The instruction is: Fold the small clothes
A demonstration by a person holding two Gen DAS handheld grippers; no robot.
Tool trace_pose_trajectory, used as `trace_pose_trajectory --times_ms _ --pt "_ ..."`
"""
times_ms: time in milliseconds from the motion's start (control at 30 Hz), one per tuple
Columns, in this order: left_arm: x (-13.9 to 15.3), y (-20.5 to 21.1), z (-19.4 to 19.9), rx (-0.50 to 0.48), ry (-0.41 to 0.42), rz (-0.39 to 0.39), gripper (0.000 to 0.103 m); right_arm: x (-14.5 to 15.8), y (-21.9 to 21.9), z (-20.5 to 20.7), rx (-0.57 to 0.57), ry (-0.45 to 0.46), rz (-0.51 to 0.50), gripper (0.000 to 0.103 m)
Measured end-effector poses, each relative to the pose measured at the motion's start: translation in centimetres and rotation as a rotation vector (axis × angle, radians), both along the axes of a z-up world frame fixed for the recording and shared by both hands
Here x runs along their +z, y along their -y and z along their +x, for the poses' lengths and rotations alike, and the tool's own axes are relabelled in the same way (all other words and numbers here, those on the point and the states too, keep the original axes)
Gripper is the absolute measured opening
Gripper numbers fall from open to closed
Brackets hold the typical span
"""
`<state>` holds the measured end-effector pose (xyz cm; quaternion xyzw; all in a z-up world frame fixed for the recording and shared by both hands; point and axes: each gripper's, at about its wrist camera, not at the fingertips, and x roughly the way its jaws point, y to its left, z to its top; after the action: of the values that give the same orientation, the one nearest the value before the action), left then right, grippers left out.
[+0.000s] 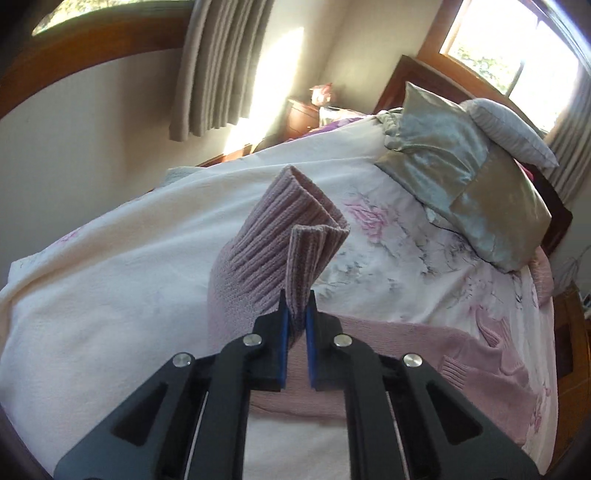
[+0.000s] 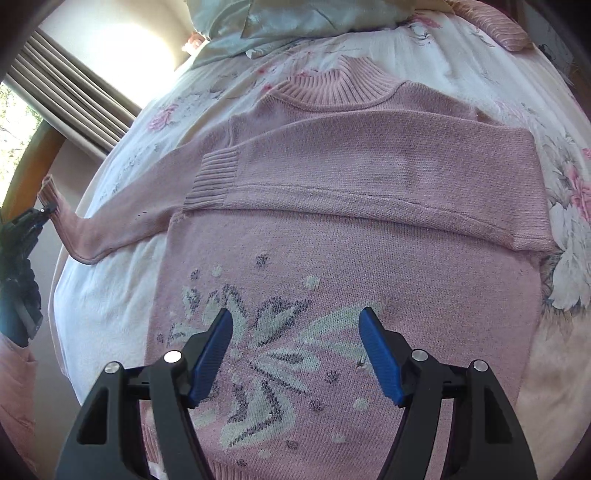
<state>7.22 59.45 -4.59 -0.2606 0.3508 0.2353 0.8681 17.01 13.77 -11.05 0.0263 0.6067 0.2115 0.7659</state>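
A pink knit sweater (image 2: 369, 236) with a pale flower pattern lies flat on the bed, collar toward the pillows. One sleeve is folded across its chest, the ribbed cuff (image 2: 212, 179) ending left of centre. The other sleeve (image 2: 122, 221) stretches out to the left. My left gripper (image 1: 297, 310) is shut on that sleeve's ribbed cuff (image 1: 291, 229), lifted above the bed; in the right wrist view the left gripper (image 2: 44, 214) shows at the left edge. My right gripper (image 2: 295, 321) is open, hovering over the sweater's patterned front with nothing between its fingers.
The bed has a white floral cover (image 1: 110, 266). Silver and gold pillows (image 1: 454, 177) lean on a wooden headboard (image 1: 417, 77). A bedside cabinet (image 1: 301, 118) stands by grey curtains (image 1: 218, 66). The bed edge drops off on the left (image 2: 70, 280). A pink blanket (image 2: 506, 33) lies near the pillows.
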Motion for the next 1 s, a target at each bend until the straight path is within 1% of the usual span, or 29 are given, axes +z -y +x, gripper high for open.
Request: trace_pose_trajectory --times_ms 100,233,367,467,567,733,800,833,867,900,933,967,1000 --pt "0.2 5.3 3.2 -0.118 0.016 -0.022 0.006 -0.1 1.4 0.0 -0.018 0.000 0.005 0.071" --pt "-0.5 12.0 7.0 -0.236 0.020 -0.043 0.006 -0.2 3.8 0.2 -0.051 0.004 0.007 0.071" --pt "-2.3 17.8 9.8 -0.324 -0.002 -0.055 0.006 -0.4 6.7 0.7 -0.094 0.003 0.009 0.071" --pt "-4.3 20.7 11.5 -0.372 -0.035 -0.049 0.006 -0.7 8.8 1.0 -0.122 0.002 0.005 0.071" --pt "-6.9 22.4 12.5 -0.393 -0.090 -0.057 0.006 -1.2 10.3 1.3 -0.141 -0.002 -0.001 0.071" --pt "-11.0 23.3 13.4 -0.411 -0.185 -0.078 0.006 -2.4 11.5 1.8 -0.161 -0.020 -0.008 0.071" --pt "-12.4 23.2 13.7 -0.433 -0.216 -0.124 0.008 -2.9 11.4 1.8 -0.165 -0.031 -0.006 0.071" --pt "-13.0 23.3 13.8 -0.453 -0.226 -0.158 0.013 -3.1 11.4 1.9 -0.167 -0.037 -0.002 0.071" --pt "-13.5 23.4 13.8 -0.487 -0.231 -0.208 0.016 -3.3 11.3 2.0 -0.166 -0.041 0.002 0.071" --pt "-13.8 23.8 13.7 -0.529 -0.230 -0.253 0.019 -3.3 11.0 2.1 -0.162 -0.043 0.003 0.071" --pt "-13.7 24.2 13.4 -0.580 -0.225 -0.280 0.022 -3.3 10.7 2.2 -0.156 -0.041 0.005 0.071" --pt "-13.3 24.6 12.9 -0.629 -0.214 -0.278 0.030 -3.2 10.3 2.3 -0.148 -0.039 0.008 0.071" --pt "-12.8 24.7 12.3 -0.656 -0.197 -0.267 0.032 -3.0 9.8 2.5 -0.140 -0.037 0.015 0.071"
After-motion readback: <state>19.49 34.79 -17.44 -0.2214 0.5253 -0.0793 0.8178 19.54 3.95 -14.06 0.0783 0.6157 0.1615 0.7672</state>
